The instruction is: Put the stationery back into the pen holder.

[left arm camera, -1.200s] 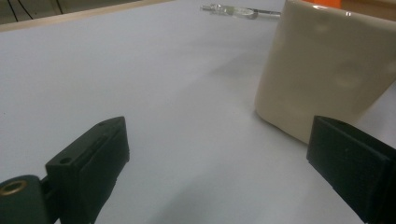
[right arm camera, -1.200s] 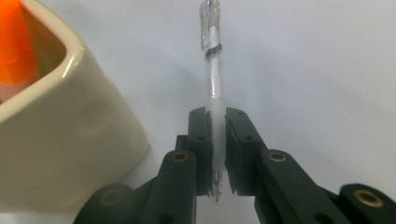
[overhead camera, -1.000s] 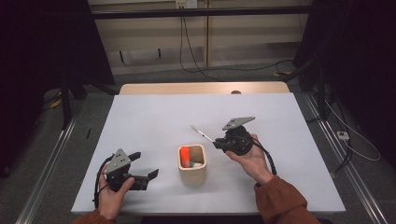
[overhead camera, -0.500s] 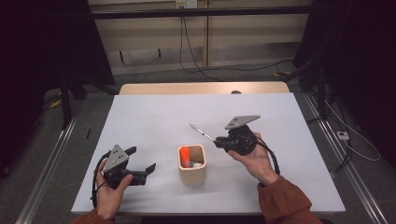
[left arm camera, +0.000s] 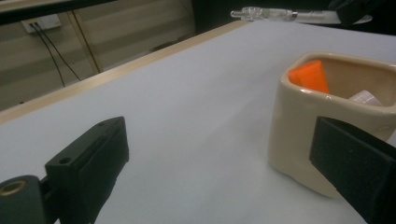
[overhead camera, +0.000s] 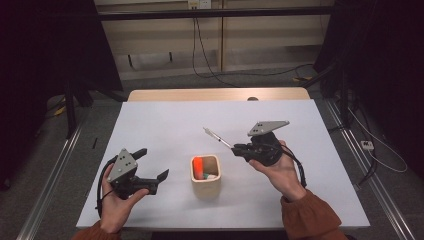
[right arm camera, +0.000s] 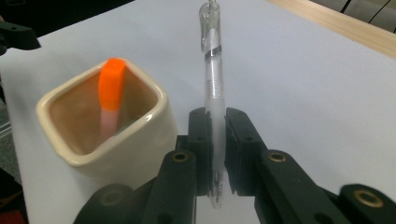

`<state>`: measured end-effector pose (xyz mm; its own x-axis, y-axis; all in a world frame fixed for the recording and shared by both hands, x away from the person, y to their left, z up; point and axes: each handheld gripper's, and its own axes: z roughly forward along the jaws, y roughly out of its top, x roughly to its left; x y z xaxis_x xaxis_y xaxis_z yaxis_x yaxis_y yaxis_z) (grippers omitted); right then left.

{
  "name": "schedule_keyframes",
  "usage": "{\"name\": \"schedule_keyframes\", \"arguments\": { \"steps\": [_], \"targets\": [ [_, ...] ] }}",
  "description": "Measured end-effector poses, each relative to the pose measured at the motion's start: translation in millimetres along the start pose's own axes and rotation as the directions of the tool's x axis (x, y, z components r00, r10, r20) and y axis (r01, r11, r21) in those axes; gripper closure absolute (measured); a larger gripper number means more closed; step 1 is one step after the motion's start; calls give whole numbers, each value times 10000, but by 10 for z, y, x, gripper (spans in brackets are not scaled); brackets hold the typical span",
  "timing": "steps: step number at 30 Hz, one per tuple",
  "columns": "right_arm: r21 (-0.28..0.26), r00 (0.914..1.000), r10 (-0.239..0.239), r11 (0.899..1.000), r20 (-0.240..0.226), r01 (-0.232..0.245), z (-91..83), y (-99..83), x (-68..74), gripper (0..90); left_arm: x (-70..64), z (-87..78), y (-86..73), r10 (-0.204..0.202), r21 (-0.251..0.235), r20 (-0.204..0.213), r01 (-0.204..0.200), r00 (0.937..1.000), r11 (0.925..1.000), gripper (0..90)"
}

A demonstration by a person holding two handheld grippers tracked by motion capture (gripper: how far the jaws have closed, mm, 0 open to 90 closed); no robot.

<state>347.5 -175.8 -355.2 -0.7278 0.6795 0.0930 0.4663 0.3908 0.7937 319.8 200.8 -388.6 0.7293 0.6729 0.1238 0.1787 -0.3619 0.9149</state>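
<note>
Pen [right arm camera: 212,88] was clamped between the shut jaws of the right hand-held gripper [right arm camera: 214,140], its clear barrel running up and away from them with the clip end farthest out. In the right gripper view the cream cup [right arm camera: 100,126] sat just to the side of the jaws, an orange marker [right arm camera: 111,84] leaning inside it. Nearer the person's edge of the desk [overhead camera: 165,125], the left hand-held gripper [overhead camera: 150,170] stood wide open and held nothing, aimed toward the cup but apart from it.

Compared with a second earlier, the left gripper had lifted and tilted slightly, while the right one had drifted a little rightward with the pen held above the desk, beyond the cup. That suggests the pen had been carried but not yet lined up over the opening; dropping it in looked like the step remaining.

The left gripper view showed a white item [left arm camera: 366,97] beside the orange marker inside the cup, and the pen hanging in the air far behind. The high view showed the cup between both hands.
</note>
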Motion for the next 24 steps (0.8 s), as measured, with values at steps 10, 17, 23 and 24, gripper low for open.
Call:
{"name": "schedule_keyframes", "arguments": {
  "steps": [10,17,23,24],
  "targets": [
    [251,9987,-435,9987,-282,442,-157,18,122,818,-224,63,220,1864,-117,-427,-1871,9815,9823,57],
    [667,9953,-801,9943,-550,837,-248,77,173,818,-348,112,369,3088,-164,-940,-3116,9465,9501,63],
    [721,9923,-988,9919,-751,1043,-295,175,199,818,-418,124,467,3904,-131,-1363,-3957,9105,9183,65],
    [705,9922,-969,9922,-780,1025,-295,188,204,818,-435,129,475,4109,-98,-1463,-4166,8999,9090,65]
  ]
}}
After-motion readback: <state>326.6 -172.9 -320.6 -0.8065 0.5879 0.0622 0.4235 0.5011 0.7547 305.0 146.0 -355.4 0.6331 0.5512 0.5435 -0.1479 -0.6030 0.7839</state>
